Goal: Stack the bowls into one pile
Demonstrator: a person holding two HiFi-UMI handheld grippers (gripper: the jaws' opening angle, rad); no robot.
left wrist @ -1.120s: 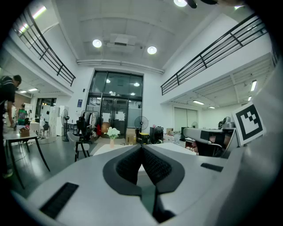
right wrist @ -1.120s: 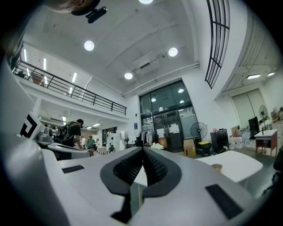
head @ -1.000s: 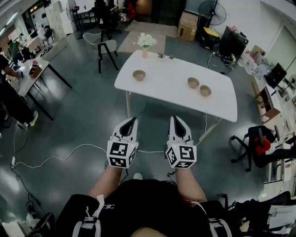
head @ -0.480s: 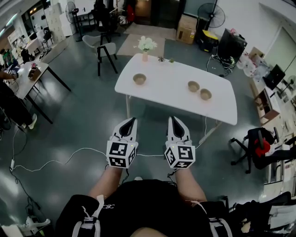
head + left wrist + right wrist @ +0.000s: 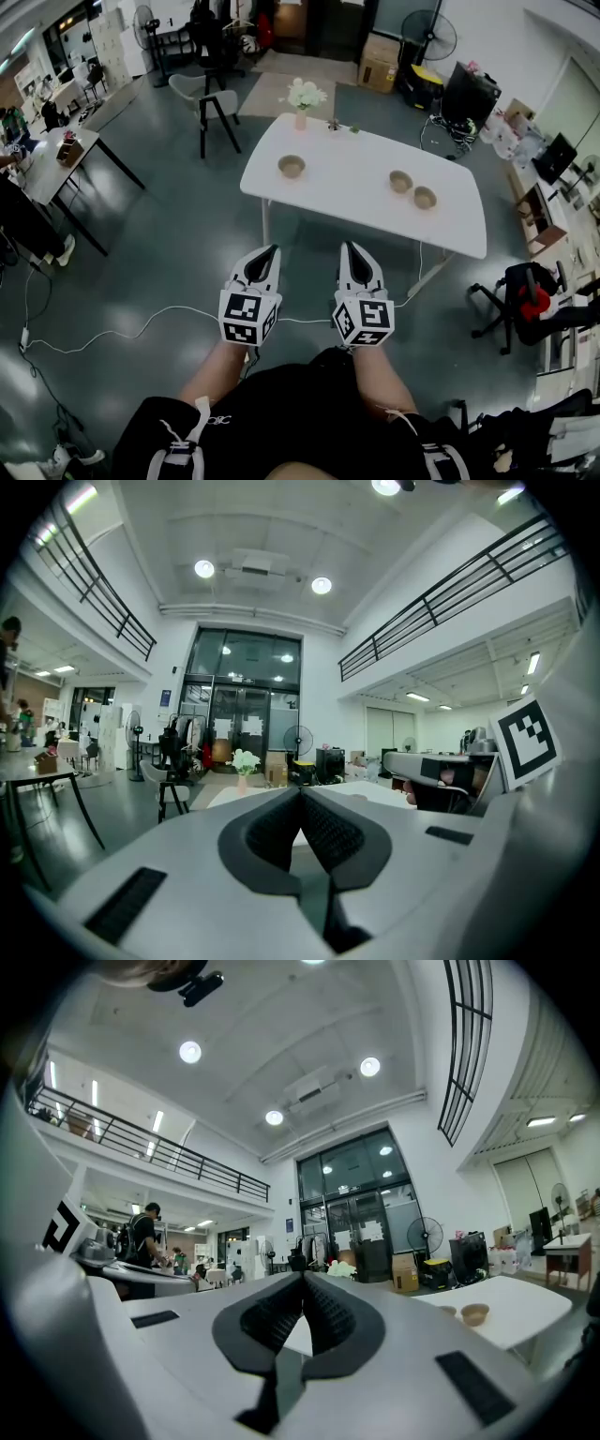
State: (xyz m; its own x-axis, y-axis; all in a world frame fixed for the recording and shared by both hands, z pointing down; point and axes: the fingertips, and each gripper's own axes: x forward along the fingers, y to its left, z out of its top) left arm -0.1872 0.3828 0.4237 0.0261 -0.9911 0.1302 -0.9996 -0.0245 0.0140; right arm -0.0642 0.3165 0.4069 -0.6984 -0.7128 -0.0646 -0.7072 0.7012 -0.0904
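Three small tan bowls sit apart on a white table: one bowl at the left, a second bowl and a third bowl close together at the right. My left gripper and right gripper are held side by side over the floor, short of the table's near edge, both shut and empty. In the right gripper view the jaws meet at the tips, and two bowls show on the table at the right. The left gripper view shows its jaws shut too.
A vase of white flowers stands at the table's far edge. A chair is beyond the table on the left, a desk with a person at far left. A cable runs across the floor. An office chair stands at the right.
The table and bowls have drawn slightly closer and lower in the head view as I move toward them. Both grippers stay shut, side by side.
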